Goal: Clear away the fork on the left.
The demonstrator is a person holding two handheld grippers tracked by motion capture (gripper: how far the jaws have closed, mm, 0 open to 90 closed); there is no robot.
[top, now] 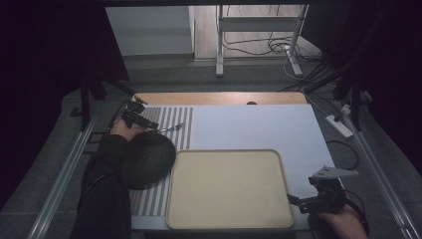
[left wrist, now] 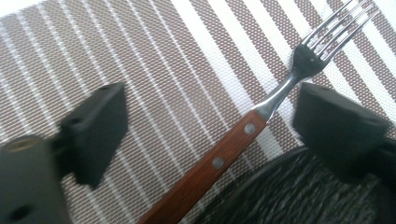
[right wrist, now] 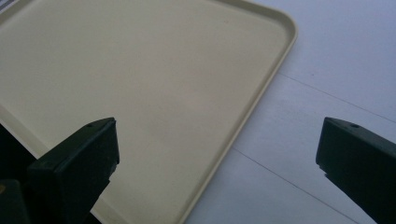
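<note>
Fork [left wrist: 243, 135] handle end cut off by frame edge; tines partly cropped.

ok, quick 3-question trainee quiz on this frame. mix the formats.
1. True or false: the left gripper has its jaws shut on the wooden-handled fork.
2. Multiple choice: what does the fork lie on? A) the beige tray B) the striped placemat C) the bare white table top
3. Fill in: the right gripper has its jaws open near one ___ of the tray.

Key:
1. False. The jaws stand open on either side of the fork, which lies flat between them.
2. B.
3. Corner. In the right gripper view one jaw sits over the tray and the other over the white table top.
</note>
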